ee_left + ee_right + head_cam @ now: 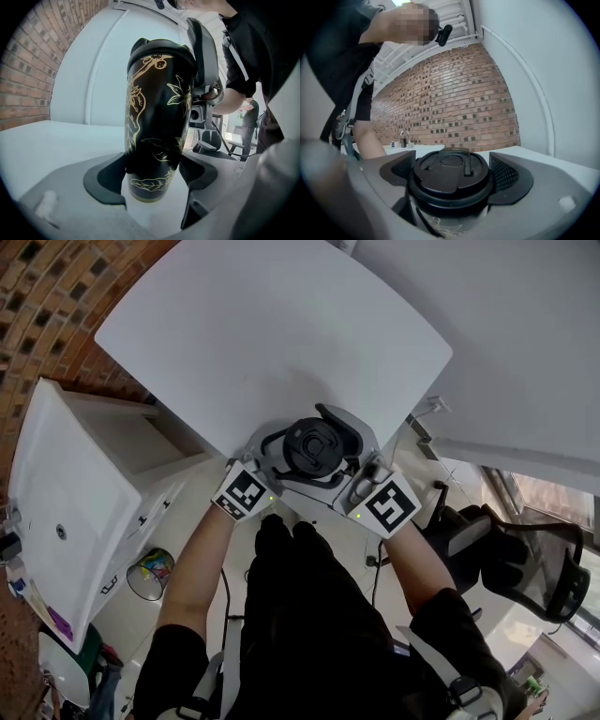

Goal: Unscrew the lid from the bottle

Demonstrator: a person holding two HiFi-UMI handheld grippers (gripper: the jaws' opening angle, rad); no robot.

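Note:
A black bottle with gold flower drawings stands upright just above the near rim of the white round table. My left gripper is shut on its lower body, one dark pad pressing each side. The bottle's black lid, which has a flip tab, sits on top. My right gripper is closed round the lid, and its ribbed pads meet the rim on both sides. From above, the lid shows between the left gripper and the right gripper.
A white cabinet stands at the left, with a small bin on the floor beside it. A black office chair is at the right. A second white tabletop lies at the upper right. A brick wall runs behind.

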